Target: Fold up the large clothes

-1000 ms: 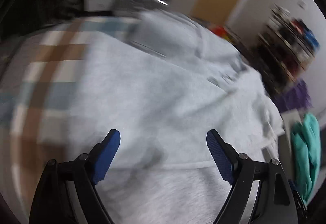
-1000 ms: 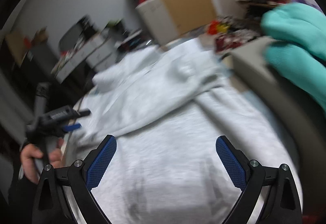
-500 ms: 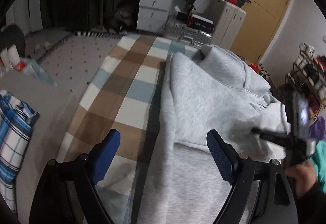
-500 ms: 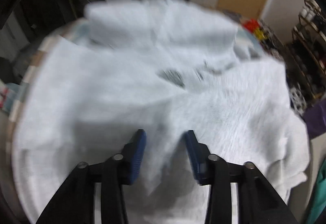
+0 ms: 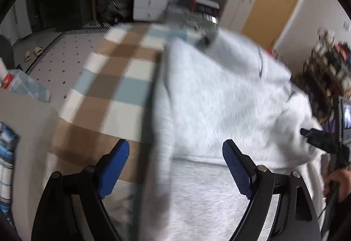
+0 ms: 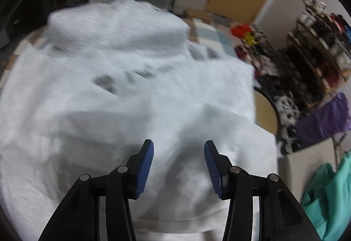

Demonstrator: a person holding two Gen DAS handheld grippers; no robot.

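Your left gripper (image 5: 175, 166) jaws gape over the hoodie (image 5: 219, 98) edge; right gripper (image 6: 178, 159), just re-widening, grips nothing, prob. re-aiming.

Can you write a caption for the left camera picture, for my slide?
Open left gripper hovers over a grey sweatshirt lying on a checked blanket.

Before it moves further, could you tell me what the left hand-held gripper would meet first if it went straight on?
Most likely the grey sweatshirt: the left hand-held gripper points at its folded left edge, with no other thing in between.
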